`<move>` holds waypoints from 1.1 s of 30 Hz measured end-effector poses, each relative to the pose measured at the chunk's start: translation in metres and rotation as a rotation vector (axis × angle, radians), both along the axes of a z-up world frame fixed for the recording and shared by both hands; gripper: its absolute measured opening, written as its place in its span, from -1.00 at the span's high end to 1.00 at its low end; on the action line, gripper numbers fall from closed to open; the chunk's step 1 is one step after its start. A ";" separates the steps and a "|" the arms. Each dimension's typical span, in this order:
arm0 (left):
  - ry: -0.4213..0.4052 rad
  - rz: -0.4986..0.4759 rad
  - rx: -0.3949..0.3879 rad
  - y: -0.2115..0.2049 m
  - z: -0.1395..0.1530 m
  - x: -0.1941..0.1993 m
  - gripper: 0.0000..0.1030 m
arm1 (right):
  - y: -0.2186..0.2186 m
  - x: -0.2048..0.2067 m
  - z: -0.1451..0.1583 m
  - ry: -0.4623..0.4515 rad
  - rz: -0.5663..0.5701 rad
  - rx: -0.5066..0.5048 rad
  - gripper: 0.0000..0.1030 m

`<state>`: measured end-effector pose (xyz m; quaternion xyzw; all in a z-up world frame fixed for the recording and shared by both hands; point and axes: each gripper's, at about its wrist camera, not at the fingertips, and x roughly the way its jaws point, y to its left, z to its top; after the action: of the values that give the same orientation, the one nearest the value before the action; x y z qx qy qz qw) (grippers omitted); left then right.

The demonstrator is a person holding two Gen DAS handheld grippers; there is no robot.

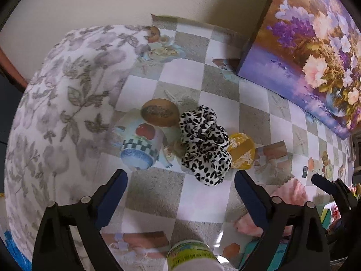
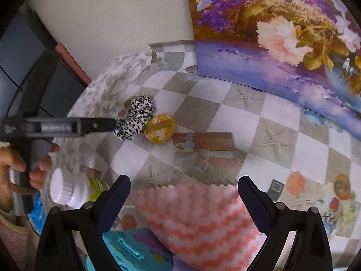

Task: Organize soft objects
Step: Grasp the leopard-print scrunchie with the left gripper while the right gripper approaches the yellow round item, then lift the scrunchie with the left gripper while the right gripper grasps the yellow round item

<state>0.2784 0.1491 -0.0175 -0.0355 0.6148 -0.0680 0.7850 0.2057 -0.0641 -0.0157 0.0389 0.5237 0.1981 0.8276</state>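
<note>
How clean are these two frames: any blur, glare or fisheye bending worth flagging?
Left wrist view: leopard scrunchie sharp, tablecloth squares bowed, dark corners. Right wrist view: hand and white-capped bottle soft at the edge, glint on the cap, painting curved.

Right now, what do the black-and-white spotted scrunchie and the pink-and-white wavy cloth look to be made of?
Black-and-white spotted scrunchie: thin woven fabric, probably smooth with a slight sheen, gathered into puffy folds. Pink-and-white wavy cloth: seemingly plush fleece or microfibre, matte, with raised fuzzy ridges and a zigzag-cut edge.
</note>
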 end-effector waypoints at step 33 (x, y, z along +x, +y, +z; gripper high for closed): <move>0.078 -0.328 -0.115 -0.037 -0.047 0.024 0.69 | 0.088 0.054 -0.048 -0.104 0.232 -0.244 -0.69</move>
<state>0.3025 0.1119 -0.0642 0.0178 0.6374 -0.2289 0.7355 0.2600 0.0237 -0.0637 -0.1328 0.5014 0.2293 0.8237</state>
